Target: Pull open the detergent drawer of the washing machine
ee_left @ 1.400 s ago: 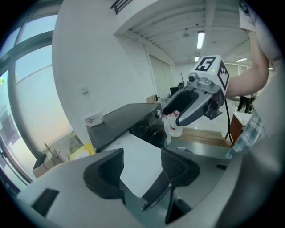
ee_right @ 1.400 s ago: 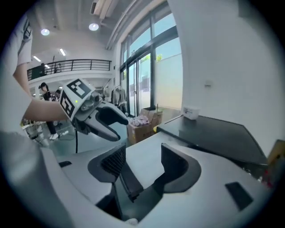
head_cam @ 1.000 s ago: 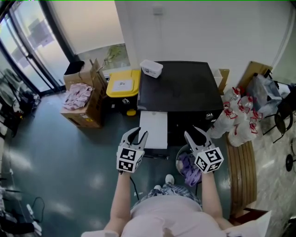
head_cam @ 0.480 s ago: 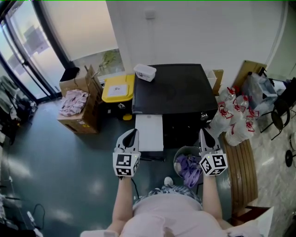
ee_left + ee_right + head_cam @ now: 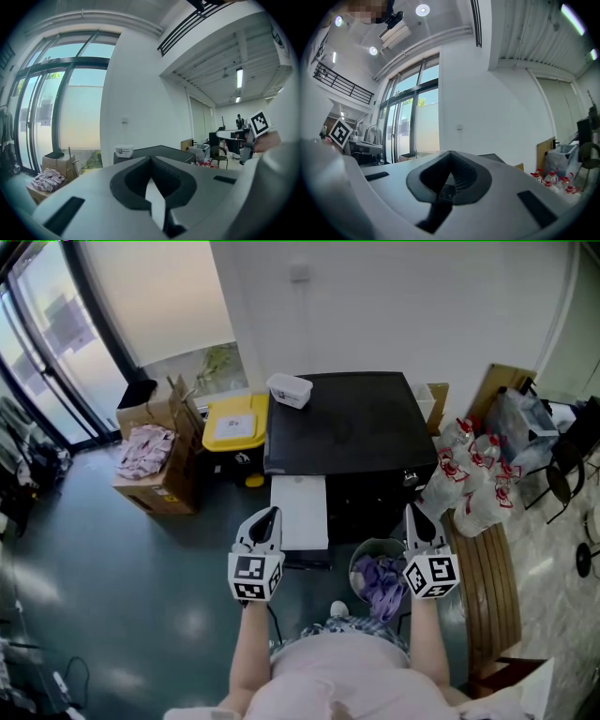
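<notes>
**Q:** Grey floor (image 5: pixel 141 559), white wall behind. Where is the detergent drawer (image 5: pixel 300 510)?

**A:** It juts out, white, from the black washing machine (image 5: pixel 342 423), front left, just beside the left tool (image 5: pixel 269 514). That one and the right tool (image 5: pixel 413 512) are clenched, gripping nothing.

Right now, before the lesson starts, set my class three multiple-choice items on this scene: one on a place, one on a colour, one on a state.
1. Where is the small white box? A on a windowsill; B on the black machine's top; C on a shelf.
2. What colour is the bin lid beside the machine? A red; B yellow; C green.
3. How do the left tool and right tool stand? A both open; B both shut, empty; C one shut on a spoon.

Answers:
1 B: it rests at the top's far left corner.
2 B: the head view shows it yellow.
3 B: each tool's own view shows its jaws together with nothing between.
</notes>
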`<state>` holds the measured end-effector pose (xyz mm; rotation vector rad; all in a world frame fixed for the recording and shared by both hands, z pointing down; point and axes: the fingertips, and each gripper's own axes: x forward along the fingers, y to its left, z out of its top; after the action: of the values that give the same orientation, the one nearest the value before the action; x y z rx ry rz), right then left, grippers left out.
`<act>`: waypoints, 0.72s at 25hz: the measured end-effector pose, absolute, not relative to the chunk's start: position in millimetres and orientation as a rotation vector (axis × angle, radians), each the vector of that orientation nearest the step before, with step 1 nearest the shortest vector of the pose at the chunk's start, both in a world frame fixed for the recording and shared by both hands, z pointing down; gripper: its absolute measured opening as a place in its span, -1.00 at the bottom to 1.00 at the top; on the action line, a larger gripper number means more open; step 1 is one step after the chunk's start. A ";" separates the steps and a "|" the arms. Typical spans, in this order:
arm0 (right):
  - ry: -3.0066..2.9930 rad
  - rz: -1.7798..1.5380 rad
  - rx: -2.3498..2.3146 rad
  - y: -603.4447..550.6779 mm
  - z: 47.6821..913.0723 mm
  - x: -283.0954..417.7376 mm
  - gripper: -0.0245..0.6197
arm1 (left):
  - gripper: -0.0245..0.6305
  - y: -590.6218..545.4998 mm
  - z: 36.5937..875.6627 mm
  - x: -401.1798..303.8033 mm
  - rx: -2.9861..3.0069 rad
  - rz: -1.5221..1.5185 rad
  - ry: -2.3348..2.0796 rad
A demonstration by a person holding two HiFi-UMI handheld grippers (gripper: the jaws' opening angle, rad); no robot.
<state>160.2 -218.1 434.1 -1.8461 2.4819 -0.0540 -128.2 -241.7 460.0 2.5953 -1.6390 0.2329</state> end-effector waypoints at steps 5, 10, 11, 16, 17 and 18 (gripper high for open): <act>2.498 -0.060 -1.846 -221.1 437.5 158.5 -0.88 | -0.85 -243.4 462.6 -127.1 2.594 0.226 -1.632; 2.517 -0.063 -1.839 -224.3 438.7 157.7 -0.88 | -0.85 -245.3 461.4 -125.5 2.598 0.225 -1.633; 2.519 -0.063 -1.837 -225.2 438.7 157.3 -0.88 | -0.85 -245.8 461.7 -125.2 2.598 0.226 -1.633; 2.528 -0.061 -1.838 -230.7 439.7 155.9 -0.88 | -0.85 -249.3 464.0 -125.2 2.599 0.241 -1.637; 2.526 -0.061 -1.839 -232.1 439.1 155.7 -0.88 | -0.85 -250.4 463.3 -125.6 2.600 0.239 -1.637; 2.524 -0.062 -1.840 -233.2 438.6 155.5 -0.88 | -0.85 -251.1 462.7 -126.3 2.599 0.236 -1.637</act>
<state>155.5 -233.2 438.6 -1.8404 2.5241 -0.0621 -126.3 -251.1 462.7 2.5989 -1.6374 0.2356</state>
